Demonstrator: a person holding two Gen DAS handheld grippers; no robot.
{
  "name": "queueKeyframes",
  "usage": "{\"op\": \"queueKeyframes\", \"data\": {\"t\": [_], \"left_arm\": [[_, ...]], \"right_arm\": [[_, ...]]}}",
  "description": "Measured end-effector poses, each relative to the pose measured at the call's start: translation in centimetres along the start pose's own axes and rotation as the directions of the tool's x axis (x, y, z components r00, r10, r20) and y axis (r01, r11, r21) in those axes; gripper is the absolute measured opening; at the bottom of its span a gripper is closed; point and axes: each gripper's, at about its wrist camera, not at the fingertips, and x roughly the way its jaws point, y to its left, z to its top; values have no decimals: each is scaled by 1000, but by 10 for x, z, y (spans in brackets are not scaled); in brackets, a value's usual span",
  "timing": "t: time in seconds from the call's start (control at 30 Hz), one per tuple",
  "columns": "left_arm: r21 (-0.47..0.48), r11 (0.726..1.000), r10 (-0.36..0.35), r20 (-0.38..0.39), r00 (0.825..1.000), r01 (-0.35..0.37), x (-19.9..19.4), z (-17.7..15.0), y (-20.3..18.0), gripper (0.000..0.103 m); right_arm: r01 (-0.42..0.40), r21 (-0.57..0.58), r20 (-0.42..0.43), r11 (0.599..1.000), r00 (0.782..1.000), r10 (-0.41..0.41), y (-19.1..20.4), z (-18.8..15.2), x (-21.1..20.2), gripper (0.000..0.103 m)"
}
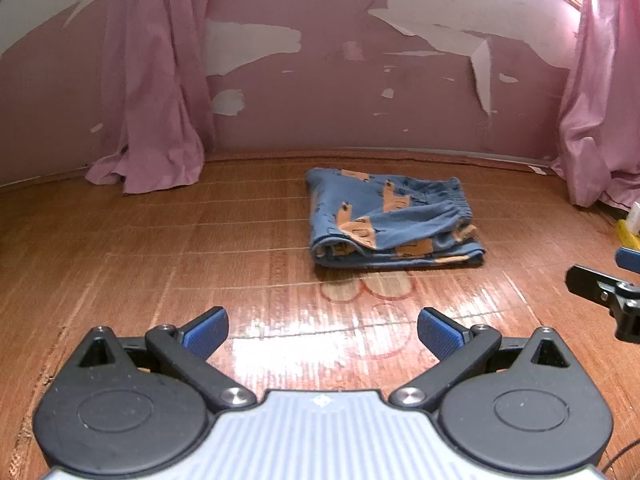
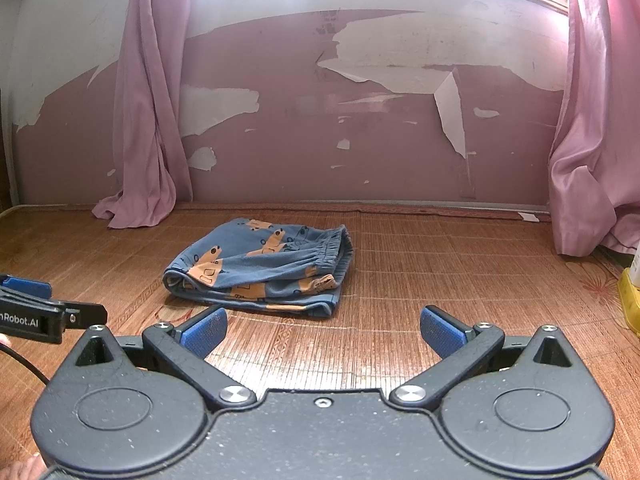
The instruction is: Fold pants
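Both my hand-held grippers (image 1: 322, 330) (image 2: 323, 330) hung spread and empty; nudging the folded pants (image 1: 390, 222) risked springing the loose top flap.

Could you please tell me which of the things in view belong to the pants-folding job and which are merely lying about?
Belonging to the job:
- blue pants, folded in a bundle on the mat
- left tool, open, clear of the pants
- right tool, open, clear of the pants

Just lying about:
- woven mat
- pink curtains
- yellow object at the right edge
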Motion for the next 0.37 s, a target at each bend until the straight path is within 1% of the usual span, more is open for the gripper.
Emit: {"op": "queueKeyframes", "data": {"t": [0.03,0.1,0.27,0.37], "left_arm": [[-4,1000,3,-11,1000,-4,0,1,1,103],[-8,1000,-17,-30,999,17,2,1,3,103],[-39,999,-32,-30,999,31,1,0,8,103],[-42,999,-26,-23,999,25,0,0,8,103]], "right_arm": [[0,-1,-1,1000,1000,0,0,0,0,102],[-1,-2,-1,1000,1000,1,0,-1,0,102],[-2,-6,-3,1000,1000,2,0,-1,-1,102],[-3,-7,-4,1000,1000,3,0,0,-1,102]]}}
